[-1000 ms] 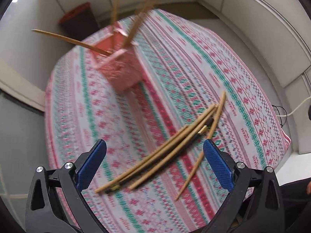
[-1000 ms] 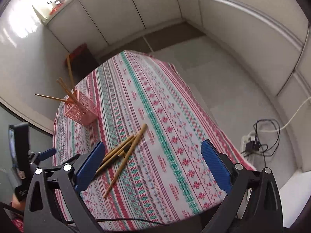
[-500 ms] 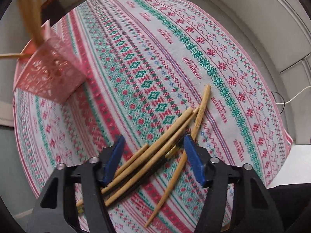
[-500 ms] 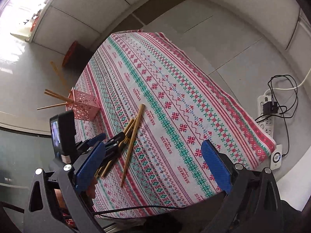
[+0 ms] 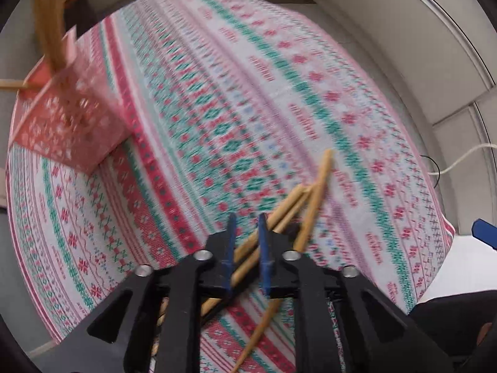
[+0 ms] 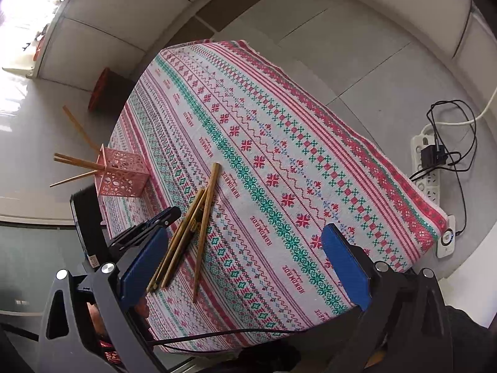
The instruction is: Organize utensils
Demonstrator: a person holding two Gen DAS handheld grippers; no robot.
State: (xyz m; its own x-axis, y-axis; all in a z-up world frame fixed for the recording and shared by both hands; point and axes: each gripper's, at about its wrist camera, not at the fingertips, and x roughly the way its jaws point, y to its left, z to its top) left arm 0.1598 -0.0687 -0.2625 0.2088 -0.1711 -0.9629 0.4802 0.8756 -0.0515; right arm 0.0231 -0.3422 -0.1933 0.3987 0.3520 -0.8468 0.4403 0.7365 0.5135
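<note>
Your left gripper sits right over the loose chopsticks lying on the tablecloth, and its jaws are closing with 2 of the sticks between the blue pads, which don't look clamped on them yet. The sticks' long axis runs diagonally, up and to the right in the left wrist view, crossing the jaw gap at a slant. You're pointing that hand steeply down. Your right gripper hangs wide open and empty, farther off. The pink holder stands well apart, to the upper left.
</note>
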